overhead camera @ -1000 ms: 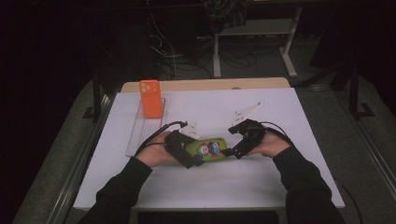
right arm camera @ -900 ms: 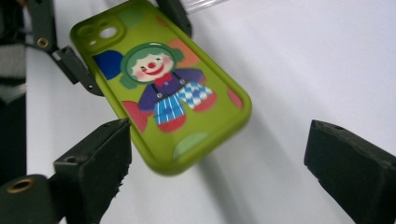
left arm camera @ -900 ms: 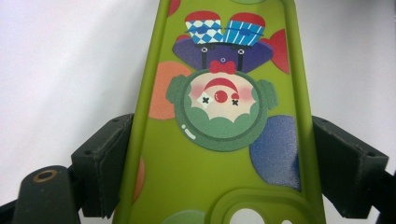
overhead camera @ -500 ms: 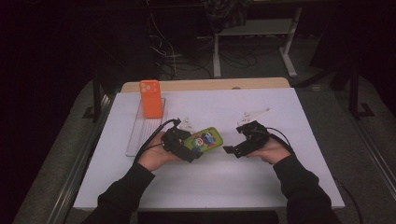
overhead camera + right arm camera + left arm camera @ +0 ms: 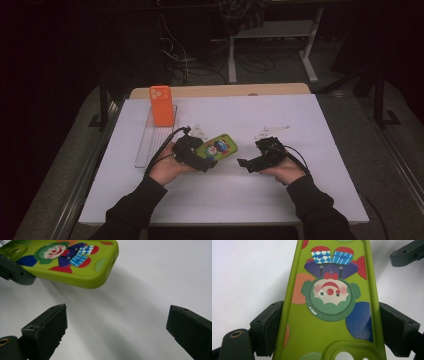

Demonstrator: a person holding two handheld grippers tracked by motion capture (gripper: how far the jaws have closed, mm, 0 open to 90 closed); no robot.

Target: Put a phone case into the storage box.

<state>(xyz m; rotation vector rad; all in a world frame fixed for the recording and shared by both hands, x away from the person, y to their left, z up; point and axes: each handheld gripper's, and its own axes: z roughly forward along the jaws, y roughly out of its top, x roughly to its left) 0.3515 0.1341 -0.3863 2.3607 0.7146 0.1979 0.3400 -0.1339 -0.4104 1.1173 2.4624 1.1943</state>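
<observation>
A green phone case (image 5: 220, 146) printed with a clown is held over the white table between my hands. My left gripper (image 5: 205, 154) is shut on it, with one pad (image 5: 269, 326) on each long edge of the case (image 5: 329, 302). The case's free end (image 5: 72, 262) points toward my right gripper (image 5: 248, 161), which hovers low over the table a short way to its right. The right gripper (image 5: 117, 325) has just been opening; its jaws stand wide apart with nothing between them. Part of a left gripper jaw peeks out under the case in the right gripper view.
An orange phone case (image 5: 161, 104) stands upright on a clear plastic tray (image 5: 150, 142) at the back left. Two small clear plastic pieces (image 5: 272, 131) (image 5: 199, 131) lie on the white sheet (image 5: 250, 200). A wooden strip (image 5: 220, 90) borders the far edge.
My right gripper has come away from the case's end, moving right and down toward the table. The left gripper keeps hold of the case in nearly the same place.
</observation>
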